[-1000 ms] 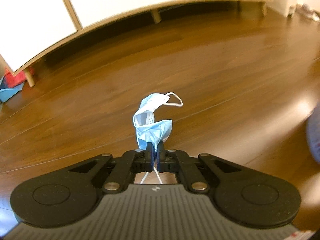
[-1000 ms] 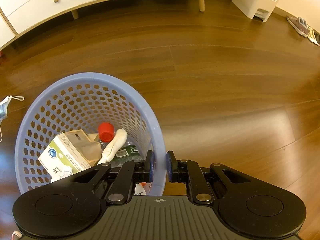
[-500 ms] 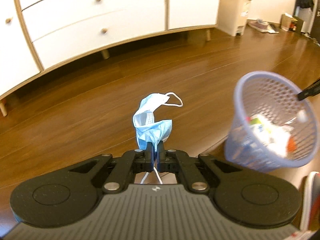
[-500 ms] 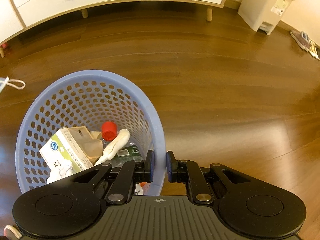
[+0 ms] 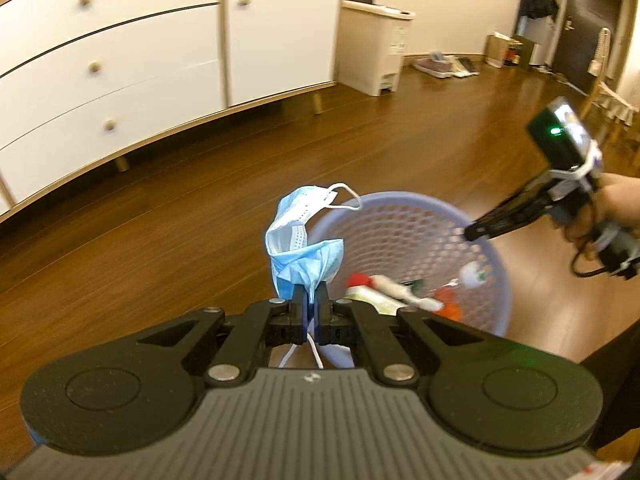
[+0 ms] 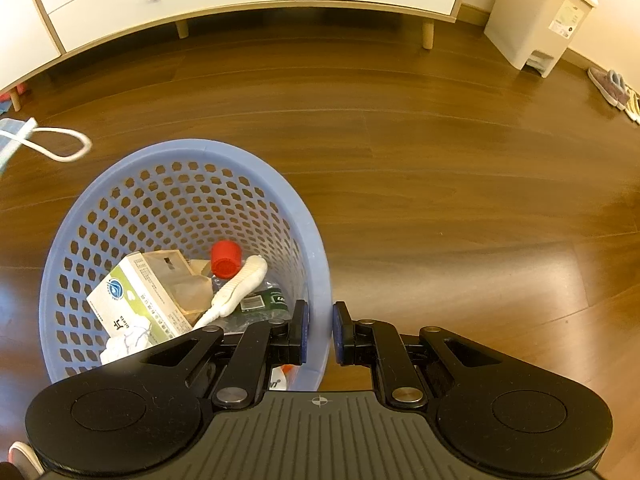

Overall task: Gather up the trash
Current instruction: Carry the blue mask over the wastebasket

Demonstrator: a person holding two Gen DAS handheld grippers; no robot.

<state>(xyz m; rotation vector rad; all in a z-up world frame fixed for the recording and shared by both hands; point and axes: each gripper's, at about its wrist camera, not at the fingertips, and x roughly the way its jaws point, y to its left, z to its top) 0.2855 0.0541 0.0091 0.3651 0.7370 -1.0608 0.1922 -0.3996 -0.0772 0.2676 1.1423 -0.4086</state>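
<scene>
My left gripper [image 5: 309, 300] is shut on a crumpled blue face mask [image 5: 298, 240], held up in the air just left of the basket. The lilac mesh basket [image 6: 132, 184] hangs from my right gripper [image 6: 319, 330], whose fingers are shut on its near rim. Inside lie a white carton [image 6: 136, 300], a red-capped bottle [image 6: 227, 261] and a white wrapper. In the left wrist view the basket [image 5: 492, 256] sits tilted behind the mask, and the right gripper [image 5: 474, 234] reaches its rim from the right. The mask's ear loop [image 6: 60, 144] shows at the left edge of the right wrist view.
A white cabinet on wooden legs [image 5: 120, 60] runs along the far wall. A cream pedal bin [image 6: 536, 12] stands to its right, with shoes [image 6: 612, 88] on the wooden floor beyond. A person's hand [image 5: 612, 208] holds the right gripper's handle.
My left gripper has swung right with the mask, from facing bare floor to facing the basket, which now sits close behind the mask. The right gripper still holds the basket's rim.
</scene>
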